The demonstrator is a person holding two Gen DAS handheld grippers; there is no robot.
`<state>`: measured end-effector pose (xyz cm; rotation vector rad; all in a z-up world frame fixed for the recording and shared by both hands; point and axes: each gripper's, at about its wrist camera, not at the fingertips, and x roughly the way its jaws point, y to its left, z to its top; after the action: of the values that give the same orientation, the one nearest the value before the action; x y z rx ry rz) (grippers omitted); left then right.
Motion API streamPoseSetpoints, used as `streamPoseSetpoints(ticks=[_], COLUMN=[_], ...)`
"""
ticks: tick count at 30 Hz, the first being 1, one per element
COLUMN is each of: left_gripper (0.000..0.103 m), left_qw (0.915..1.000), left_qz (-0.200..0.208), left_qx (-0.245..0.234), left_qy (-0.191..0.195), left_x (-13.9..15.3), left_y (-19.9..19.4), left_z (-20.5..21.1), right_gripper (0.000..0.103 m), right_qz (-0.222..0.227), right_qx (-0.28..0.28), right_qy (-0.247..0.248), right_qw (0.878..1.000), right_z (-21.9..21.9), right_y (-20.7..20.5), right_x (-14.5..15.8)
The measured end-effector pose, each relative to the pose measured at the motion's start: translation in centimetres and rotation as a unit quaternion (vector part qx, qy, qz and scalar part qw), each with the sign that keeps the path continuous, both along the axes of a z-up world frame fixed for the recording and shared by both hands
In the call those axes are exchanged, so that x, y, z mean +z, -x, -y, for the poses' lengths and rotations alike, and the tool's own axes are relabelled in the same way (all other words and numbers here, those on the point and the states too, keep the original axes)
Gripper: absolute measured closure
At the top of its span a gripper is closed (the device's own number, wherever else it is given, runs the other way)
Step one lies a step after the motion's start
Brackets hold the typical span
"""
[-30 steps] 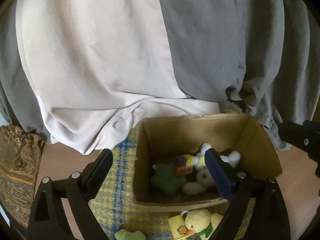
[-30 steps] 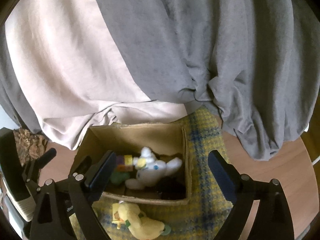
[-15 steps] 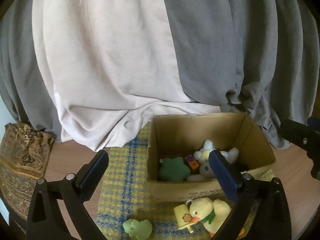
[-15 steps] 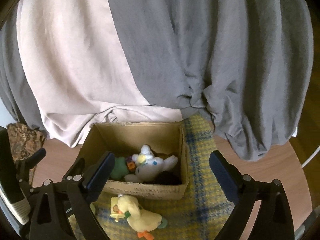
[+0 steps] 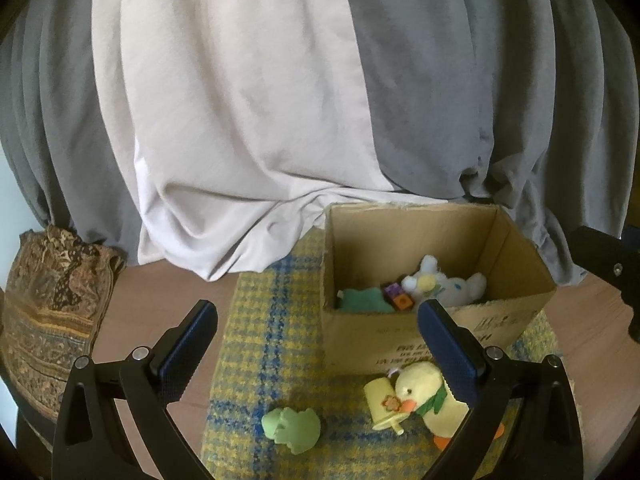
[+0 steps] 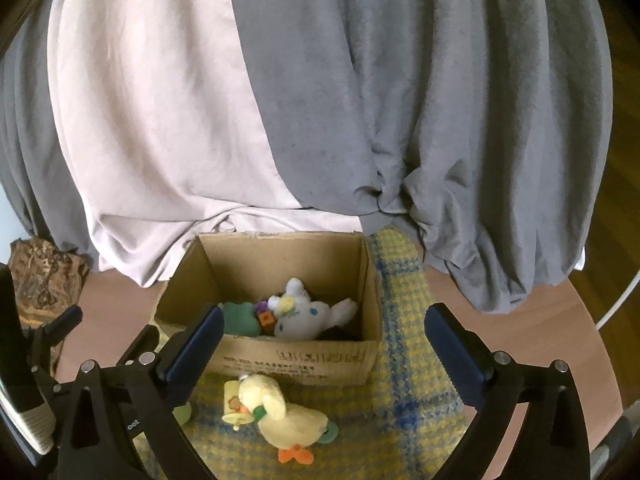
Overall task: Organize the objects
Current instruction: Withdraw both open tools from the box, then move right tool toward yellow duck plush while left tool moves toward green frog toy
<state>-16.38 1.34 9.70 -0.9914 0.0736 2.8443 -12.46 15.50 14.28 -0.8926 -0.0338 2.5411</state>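
Both grippers have pulled back from the cardboard box [image 5: 432, 344], so more of the plaid mat [image 5: 272, 320] shows than a second ago.

Left wrist view: the left gripper [image 5: 318, 344] hangs wide open and empty above the mat. A green frog toy [image 5: 292, 428] and a yellow duck plush [image 5: 428, 392] lie in front of the box; a white plush [image 5: 444, 286] sits inside.

Right wrist view: the right gripper [image 6: 322, 344] is open too, holding nothing, over the duck plush [image 6: 280, 412] on the tabletop [image 6: 560, 320].
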Motion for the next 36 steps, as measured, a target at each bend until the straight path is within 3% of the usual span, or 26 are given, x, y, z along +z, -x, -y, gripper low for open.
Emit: streamPoseSetpoints(ticks=[36], left_gripper=[0.001], left_qw=[0.9994], left_qz=[0.027], left_qx=[0.019], left_qy=[0.010], left_x=[-6.8], left_y=[-6.2], left_z=[4.0], right_gripper=[0.002], right_qz=[0.044], right_qx=[-0.013], right_qy=[0.010], right_qw=[0.999], right_z=[3.6], right_y=[-4.8], right_x=[-7.4])
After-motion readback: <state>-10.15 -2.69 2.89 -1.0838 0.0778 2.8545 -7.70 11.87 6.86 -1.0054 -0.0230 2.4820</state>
